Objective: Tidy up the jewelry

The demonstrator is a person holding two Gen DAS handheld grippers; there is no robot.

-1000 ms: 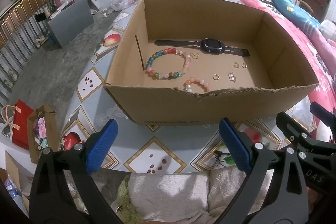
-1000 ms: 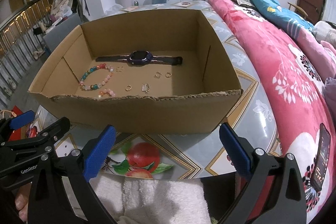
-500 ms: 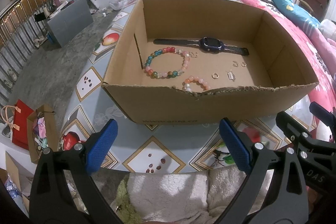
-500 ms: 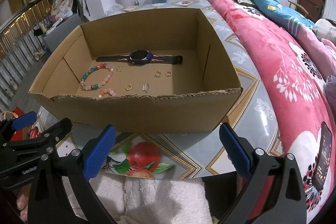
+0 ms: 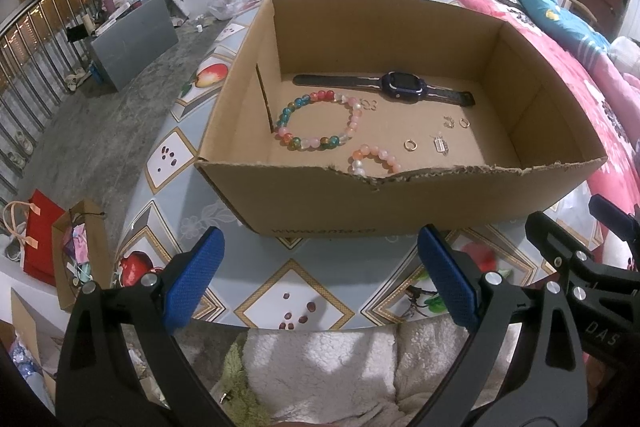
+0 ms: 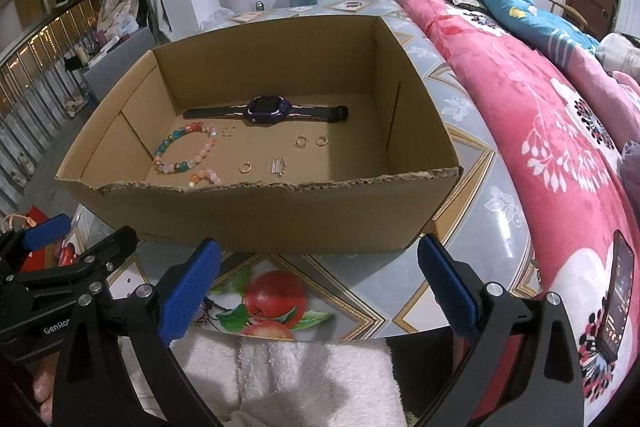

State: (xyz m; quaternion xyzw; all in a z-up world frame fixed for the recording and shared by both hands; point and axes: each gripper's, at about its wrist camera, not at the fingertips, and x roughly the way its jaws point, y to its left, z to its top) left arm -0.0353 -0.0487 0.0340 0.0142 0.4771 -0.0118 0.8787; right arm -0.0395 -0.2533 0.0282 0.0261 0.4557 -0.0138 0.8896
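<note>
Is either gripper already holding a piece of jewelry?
No: the left gripper and right gripper are open and empty, outside the cardboard box.

Both grippers, left gripper [image 5: 318, 277] and right gripper [image 6: 318, 277], had black frames, silver screws, textured blue pads [image 5: 195, 279], and partial white lettering.

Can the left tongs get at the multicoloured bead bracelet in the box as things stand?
Probably yes. The left tongs are open and empty before the open-topped cardboard box; nothing covers the multicoloured bead bracelet, but they must clear the near wall.
</note>
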